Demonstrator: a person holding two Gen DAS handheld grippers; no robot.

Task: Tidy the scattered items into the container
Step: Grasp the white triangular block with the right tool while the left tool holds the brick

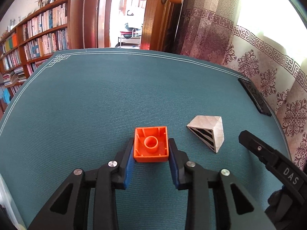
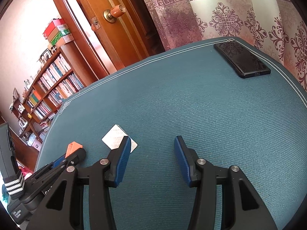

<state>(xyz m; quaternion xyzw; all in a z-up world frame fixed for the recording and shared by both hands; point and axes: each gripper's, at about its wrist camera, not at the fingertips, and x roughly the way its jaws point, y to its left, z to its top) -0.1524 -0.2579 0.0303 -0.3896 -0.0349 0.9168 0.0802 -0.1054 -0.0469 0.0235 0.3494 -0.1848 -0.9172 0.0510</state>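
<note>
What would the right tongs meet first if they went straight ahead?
Probably nothing: the right tongs stand open over bare table mat. The wooden block lies off to their left, the phone far to their right.

Home study, bookshelves (image 1: 38, 30), wooden door (image 2: 107, 28), patterned curtains (image 2: 230, 19)

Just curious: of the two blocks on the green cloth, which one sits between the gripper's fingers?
The orange plastic brick, hollow side up, sits between the left gripper's blue pads. The striped wooden wedge lies apart, to its right.
</note>
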